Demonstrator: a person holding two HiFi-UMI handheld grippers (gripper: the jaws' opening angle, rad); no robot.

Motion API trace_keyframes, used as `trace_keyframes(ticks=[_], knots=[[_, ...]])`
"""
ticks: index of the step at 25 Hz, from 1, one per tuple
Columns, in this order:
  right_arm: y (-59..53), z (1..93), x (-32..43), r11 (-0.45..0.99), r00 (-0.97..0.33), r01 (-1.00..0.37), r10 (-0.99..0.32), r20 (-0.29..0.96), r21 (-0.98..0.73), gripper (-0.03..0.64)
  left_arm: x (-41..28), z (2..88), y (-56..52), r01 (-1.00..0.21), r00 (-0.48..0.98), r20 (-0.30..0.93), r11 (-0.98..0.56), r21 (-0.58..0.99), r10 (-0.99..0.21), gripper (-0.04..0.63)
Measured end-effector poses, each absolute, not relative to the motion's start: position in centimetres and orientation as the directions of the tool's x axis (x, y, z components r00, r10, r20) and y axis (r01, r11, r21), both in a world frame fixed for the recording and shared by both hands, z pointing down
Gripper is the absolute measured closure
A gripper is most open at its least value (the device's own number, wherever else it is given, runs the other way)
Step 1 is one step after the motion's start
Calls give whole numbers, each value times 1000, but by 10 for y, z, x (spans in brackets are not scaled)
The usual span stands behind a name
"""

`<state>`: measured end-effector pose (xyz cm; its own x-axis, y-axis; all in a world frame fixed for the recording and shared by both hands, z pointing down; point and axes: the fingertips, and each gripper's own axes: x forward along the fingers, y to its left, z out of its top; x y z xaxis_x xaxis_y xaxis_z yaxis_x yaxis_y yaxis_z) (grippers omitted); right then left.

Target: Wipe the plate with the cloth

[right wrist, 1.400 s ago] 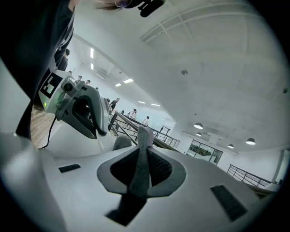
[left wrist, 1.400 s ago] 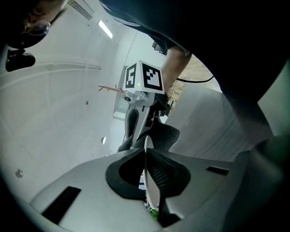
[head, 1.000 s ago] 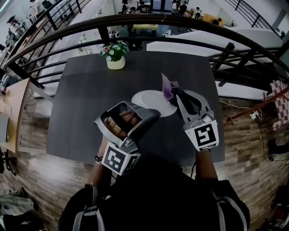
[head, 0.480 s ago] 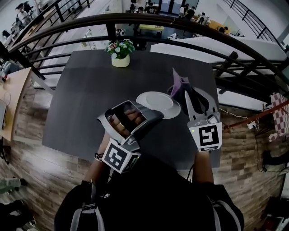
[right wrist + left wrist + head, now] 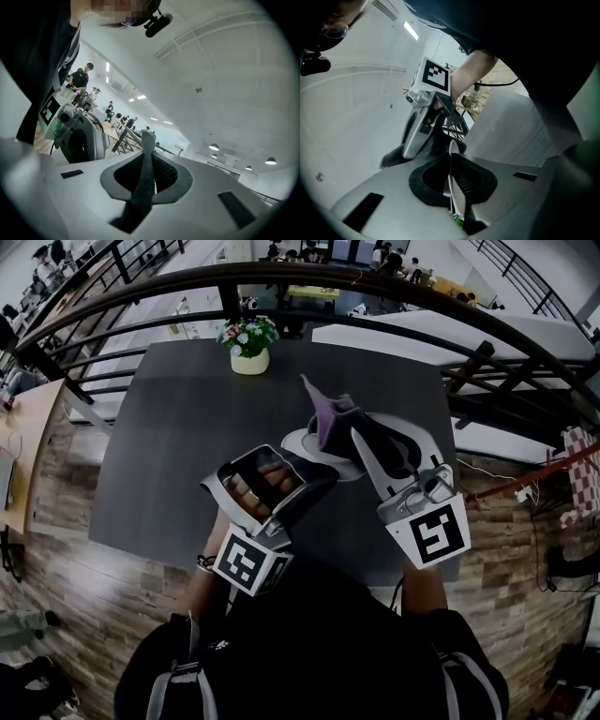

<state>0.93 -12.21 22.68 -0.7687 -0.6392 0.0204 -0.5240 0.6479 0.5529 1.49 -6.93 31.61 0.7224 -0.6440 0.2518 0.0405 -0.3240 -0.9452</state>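
— What was there, counting from the biggest thing down?

— One dark table (image 5: 169, 456), with one curved black railing (image 5: 141, 306) beyond its far edge. Then two hand-held grippers, one white plate (image 5: 296, 441), one purple cloth (image 5: 328, 416), and one small pot of flowers (image 5: 249, 360) near the table's far edge, well apart from the rest.

— How did the left gripper (image 5: 315, 478) stand?

— Its jaws were nearly together, clamped on the plate's near rim. In the left gripper view the plate showed edge-on, a thin white line pinched between the dark pads.

— And where was the plate?

— Over the middle of the table, towards the person's side. Whether its far side rested on the tabletop I couldn't tell.

— The right gripper (image 5: 354, 439)?

— Closed on the cloth. In the right gripper view a grey-looking band of fabric ran up between the pads and stood out past the tips. From the head view the cloth rose in a peak above the plate's right part, covering some of it.

— Did the two grippers touch?

— No, they were side by side, both reaching in over the plate.
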Motion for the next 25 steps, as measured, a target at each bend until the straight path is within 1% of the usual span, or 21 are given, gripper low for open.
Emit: trace_keyframes(ticks=[5, 11, 17, 25], knots=[[-112, 249, -10, 747, -829, -405, -543, 134, 527, 577, 20, 315, -65, 46, 733, 249, -320, -946, -632, 577], [-108, 278, -20, 792, -831, -274, -480, 280, 546, 577, 25, 315, -58, 59, 744, 258, -323, -945, -617, 575], [-117, 291, -8, 824, -820, -295, -478, 315, 484, 577, 28, 318, -55, 70, 744, 269, -329, -942, -612, 574], [-137, 305, 19, 807, -752, -371, -552, 360, 460, 577, 27, 313, -52, 68, 747, 261, -320, -945, -612, 574]])
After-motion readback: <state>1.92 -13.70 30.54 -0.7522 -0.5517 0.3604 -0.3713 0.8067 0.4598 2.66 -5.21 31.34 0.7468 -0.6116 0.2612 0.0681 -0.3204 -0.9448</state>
